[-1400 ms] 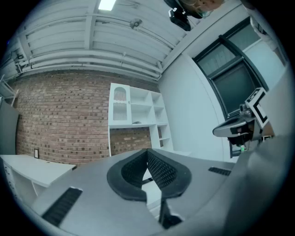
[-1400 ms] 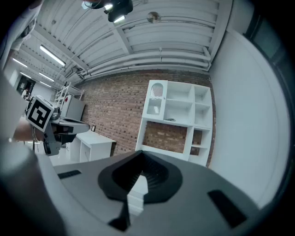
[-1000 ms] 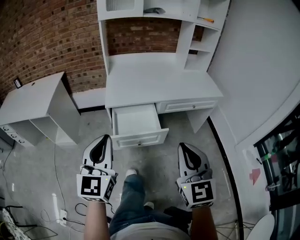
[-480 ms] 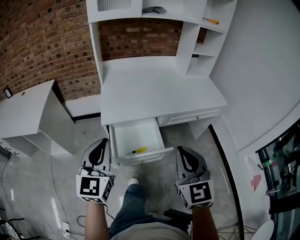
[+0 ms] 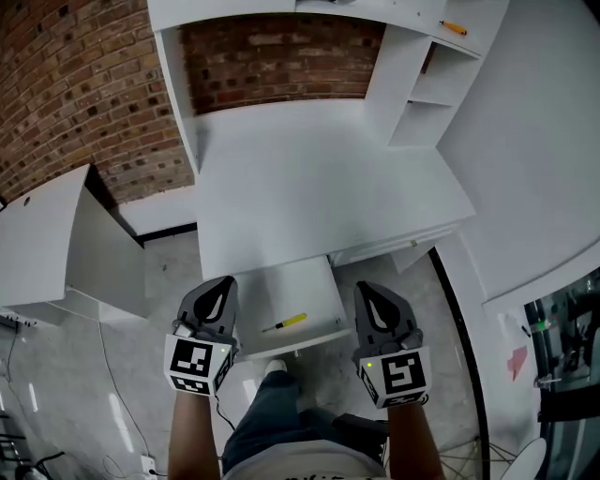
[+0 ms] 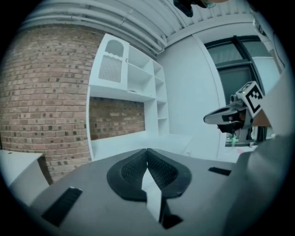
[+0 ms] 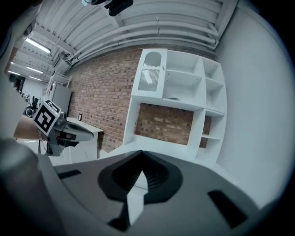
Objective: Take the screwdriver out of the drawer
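The white desk (image 5: pixel 319 187) has its left drawer (image 5: pixel 302 290) pulled open. A screwdriver with a yellow handle (image 5: pixel 286 322) lies near the drawer's front edge. My left gripper (image 5: pixel 225 282) hovers just left of the drawer, shut, with nothing in it. On the drawer's right side my right gripper (image 5: pixel 365 290) is held the same way, shut and empty. In the left gripper view the jaws (image 6: pixel 147 150) meet at their tips and point over the desk top. The right gripper view shows closed jaws (image 7: pixel 140 152) aimed at the hutch. The drawer is hidden in both gripper views.
A hutch with open shelves (image 5: pixel 427 84) rises at the desk's back against a brick wall (image 5: pixel 84 84). An orange-handled tool (image 5: pixel 453 28) lies on a high shelf. A white side cabinet (image 5: pixel 56 244) stands left. The person's leg and shoe (image 5: pixel 272 370) are below the drawer.
Both grippers have come forward to either side of the open drawer. The yellow-handled screwdriver inside, hidden a second ago, now shows. Both jaws stay shut.
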`<state>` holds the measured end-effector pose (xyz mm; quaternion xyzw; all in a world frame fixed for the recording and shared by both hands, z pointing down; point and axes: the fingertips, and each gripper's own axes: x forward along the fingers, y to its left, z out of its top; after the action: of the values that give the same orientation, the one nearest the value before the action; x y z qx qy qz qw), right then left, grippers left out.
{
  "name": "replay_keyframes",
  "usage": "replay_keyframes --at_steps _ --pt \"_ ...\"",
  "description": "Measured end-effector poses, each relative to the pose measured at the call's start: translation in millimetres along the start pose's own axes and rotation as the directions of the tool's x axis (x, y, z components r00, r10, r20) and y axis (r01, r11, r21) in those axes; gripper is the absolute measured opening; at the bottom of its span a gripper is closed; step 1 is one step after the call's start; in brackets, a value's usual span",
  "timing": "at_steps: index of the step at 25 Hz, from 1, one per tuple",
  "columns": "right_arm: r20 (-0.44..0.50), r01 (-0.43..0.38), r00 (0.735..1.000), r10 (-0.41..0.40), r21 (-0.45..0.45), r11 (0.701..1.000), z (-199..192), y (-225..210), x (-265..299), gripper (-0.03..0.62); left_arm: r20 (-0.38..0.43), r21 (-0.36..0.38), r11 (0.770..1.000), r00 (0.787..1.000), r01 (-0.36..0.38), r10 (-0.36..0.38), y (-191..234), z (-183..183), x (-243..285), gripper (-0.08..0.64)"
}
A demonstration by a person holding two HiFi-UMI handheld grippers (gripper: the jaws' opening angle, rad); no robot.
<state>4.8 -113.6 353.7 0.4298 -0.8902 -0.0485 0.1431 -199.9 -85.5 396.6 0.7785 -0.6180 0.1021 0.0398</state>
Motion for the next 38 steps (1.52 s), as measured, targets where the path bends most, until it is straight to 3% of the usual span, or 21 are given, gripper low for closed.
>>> replay_keyframes --at_steps 3,6,9,13,15,17,19,25,30,35,38 --pt "-0.044 0.006 0.999 -0.005 0.018 1.0 -11.3 -5.4 21.9 0.011 -0.059 0.004 0.997 0.995 0.077 -0.076 -1.0 -16.8 30.6 0.024" --pt "-0.101 0.001 0.995 0.002 0.034 0.999 -30.4 -9.8 33.5 0.011 -0.149 -0.006 0.985 0.974 0.172 -0.171 -16.2 -43.8 54.3 0.176" --pt "-0.147 -0.008 0.989 0.018 0.072 0.997 -51.9 -19.4 41.0 0.009 -0.223 -0.023 0.974 0.949 0.225 -0.224 -33.4 -68.3 72.9 0.241" --pt "-0.201 -0.038 0.978 0.059 0.106 0.994 -79.7 -26.8 48.3 0.011 -0.295 -0.024 0.967 0.923 0.253 -0.248 -50.6 -97.8 89.7 0.253" --pt "-0.225 -0.061 0.971 0.084 0.106 0.992 -90.1 -24.6 51.0 0.011 -0.343 -0.034 0.96 0.899 0.279 -0.274 -60.8 -116.4 92.4 0.248" --pt "-0.257 -0.085 0.96 0.111 0.111 0.99 -104.3 -19.0 52.4 0.011 -0.405 -0.053 0.947 0.86 0.317 -0.311 -72.8 -141.1 94.5 0.238" --pt "-0.296 -0.096 0.946 0.131 0.13 0.987 -123.9 -13.0 52.3 0.011 -0.472 -0.066 0.929 0.809 0.364 -0.351 -85.9 -171.5 97.7 0.235" --pt "-0.377 -0.081 0.913 0.157 0.209 0.975 -179.4 -2.1 43.8 0.011 -0.678 -0.065 0.865 0.614 0.497 -0.404 -111.6 -265.8 102.5 0.216" --pt "-0.397 -0.028 0.908 0.133 0.259 0.965 -204.2 -4.0 35.4 0.011 -0.775 -0.055 0.8 0.48 0.597 -0.411 -128.6 -315.8 120.2 0.209" --pt "-0.417 0.011 0.903 0.106 0.27 0.963 -215.9 -13.5 25.5 0.011 -0.842 -0.049 0.753 0.379 0.657 -0.385 -145.7 -357.3 127.4 0.185" --pt "-0.433 0.024 0.896 0.098 0.27 0.963 -222.6 -18.8 22.3 0.011 -0.867 -0.023 0.754 0.362 0.657 -0.343 -146.9 -374.8 133.4 0.165"
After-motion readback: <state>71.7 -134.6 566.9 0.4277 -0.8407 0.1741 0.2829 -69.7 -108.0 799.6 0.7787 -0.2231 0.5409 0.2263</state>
